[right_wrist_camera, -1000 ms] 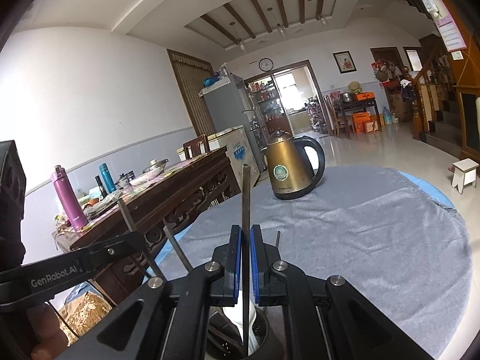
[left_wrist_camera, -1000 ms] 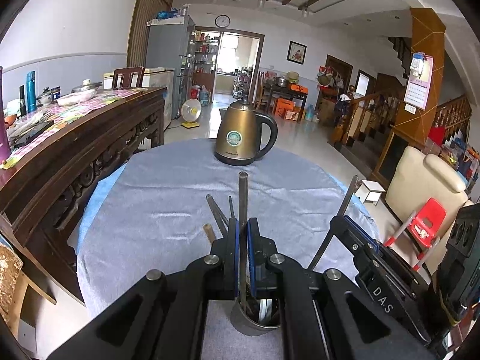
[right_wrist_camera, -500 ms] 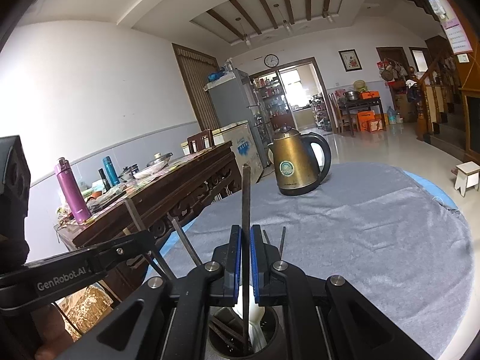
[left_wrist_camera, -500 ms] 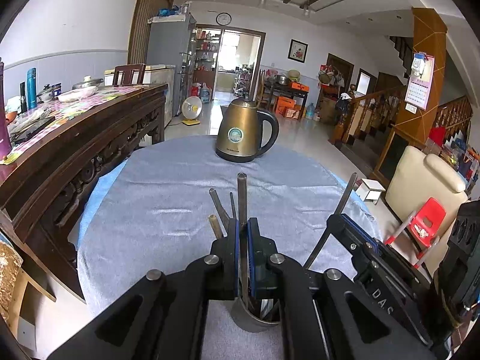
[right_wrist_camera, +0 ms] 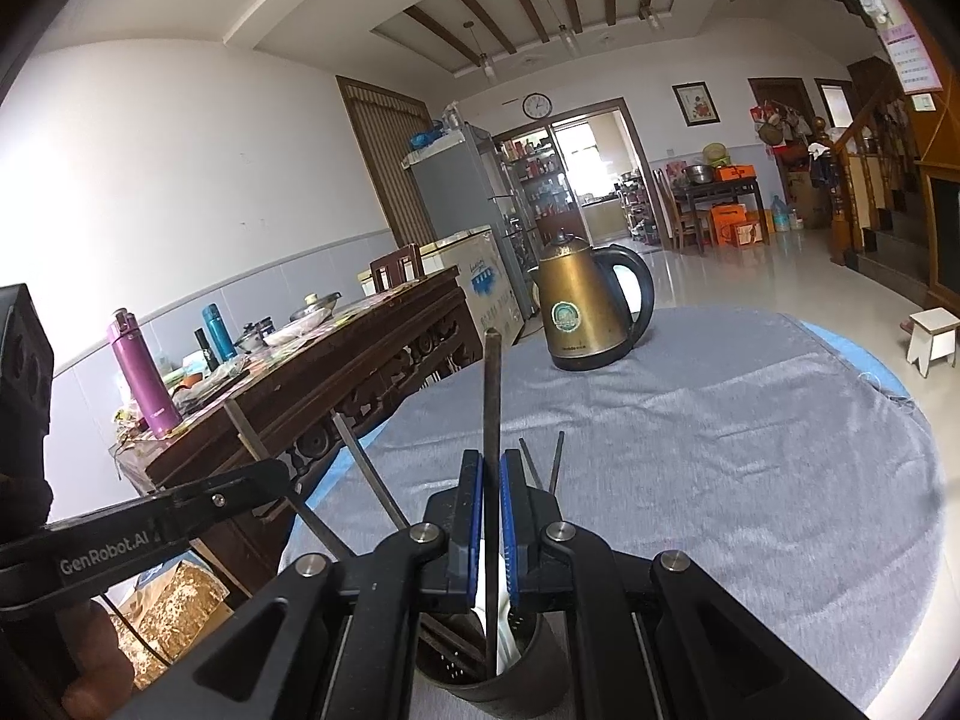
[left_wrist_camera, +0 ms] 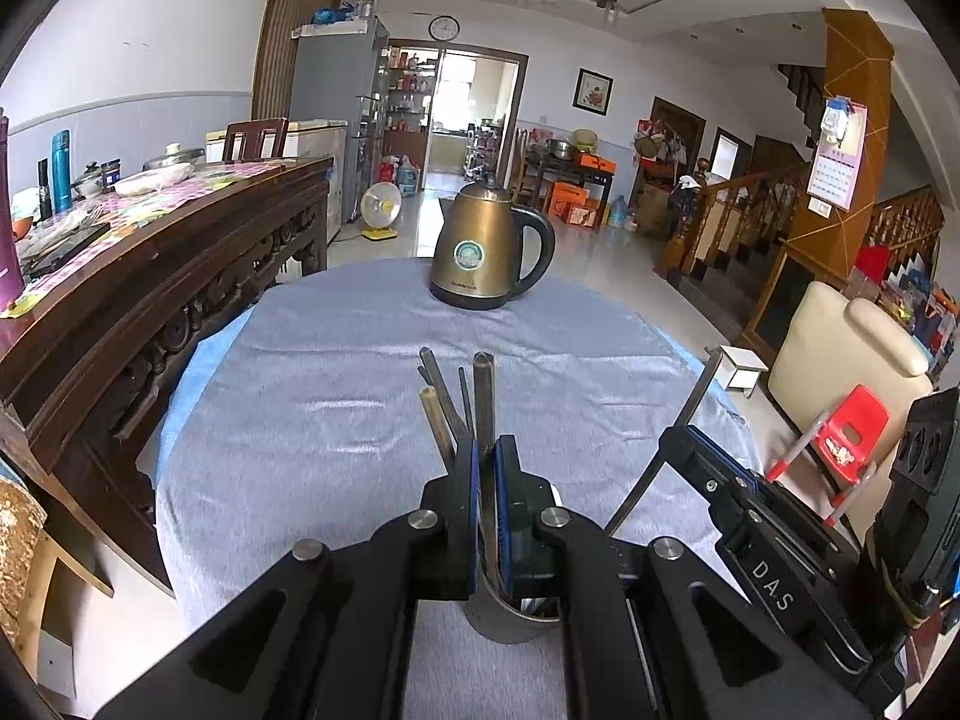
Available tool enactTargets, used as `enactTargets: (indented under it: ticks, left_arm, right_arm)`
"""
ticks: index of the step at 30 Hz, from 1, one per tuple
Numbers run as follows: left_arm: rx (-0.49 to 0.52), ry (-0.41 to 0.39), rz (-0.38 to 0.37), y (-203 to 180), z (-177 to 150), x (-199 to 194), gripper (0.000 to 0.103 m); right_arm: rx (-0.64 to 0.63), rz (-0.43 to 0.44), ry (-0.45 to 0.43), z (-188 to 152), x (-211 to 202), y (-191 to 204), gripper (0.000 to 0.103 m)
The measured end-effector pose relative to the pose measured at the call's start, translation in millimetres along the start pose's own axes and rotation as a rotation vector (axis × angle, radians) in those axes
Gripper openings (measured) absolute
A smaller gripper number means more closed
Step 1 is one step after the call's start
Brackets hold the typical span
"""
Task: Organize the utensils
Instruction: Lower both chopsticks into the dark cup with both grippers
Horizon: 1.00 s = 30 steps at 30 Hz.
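A dark metal utensil cup (left_wrist_camera: 510, 621) stands on the grey tablecloth at the near edge; it also shows in the right wrist view (right_wrist_camera: 489, 669). Several chopsticks and handles (left_wrist_camera: 444, 402) stick up out of it. My left gripper (left_wrist_camera: 487, 480) is shut on a dark metal utensil handle (left_wrist_camera: 483, 396) whose lower end is in the cup. My right gripper (right_wrist_camera: 492, 498) is shut on another thin dark utensil handle (right_wrist_camera: 492, 396), its lower end inside the cup. The right gripper appears in the left wrist view (left_wrist_camera: 738, 498), just right of the cup.
A bronze electric kettle (left_wrist_camera: 486, 255) stands at the far side of the round table (left_wrist_camera: 300, 372). A carved dark wooden sideboard (left_wrist_camera: 150, 300) with bottles and dishes runs along the left. A cream armchair (left_wrist_camera: 840, 348) and red child's chair (left_wrist_camera: 852, 438) are at the right.
Both held handles have sunk lower into the cup, and both cameras have dropped and tilted a little. Both grippers stay shut.
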<state>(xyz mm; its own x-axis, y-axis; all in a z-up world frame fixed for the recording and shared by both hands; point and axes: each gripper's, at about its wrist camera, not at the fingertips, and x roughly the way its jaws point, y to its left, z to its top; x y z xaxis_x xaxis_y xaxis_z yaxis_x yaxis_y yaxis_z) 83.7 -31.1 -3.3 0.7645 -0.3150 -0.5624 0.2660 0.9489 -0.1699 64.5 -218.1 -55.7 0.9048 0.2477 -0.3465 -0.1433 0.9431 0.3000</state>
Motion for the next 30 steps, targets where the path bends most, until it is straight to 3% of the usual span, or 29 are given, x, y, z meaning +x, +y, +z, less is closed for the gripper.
enactTargets:
  ticks: [30]
  left_arm:
    - [0.040, 0.034, -0.039, -15, -20, -14, 0.006]
  right_arm:
    - [0.000, 0.021, 0.025, -11, -16, 1, 0.007]
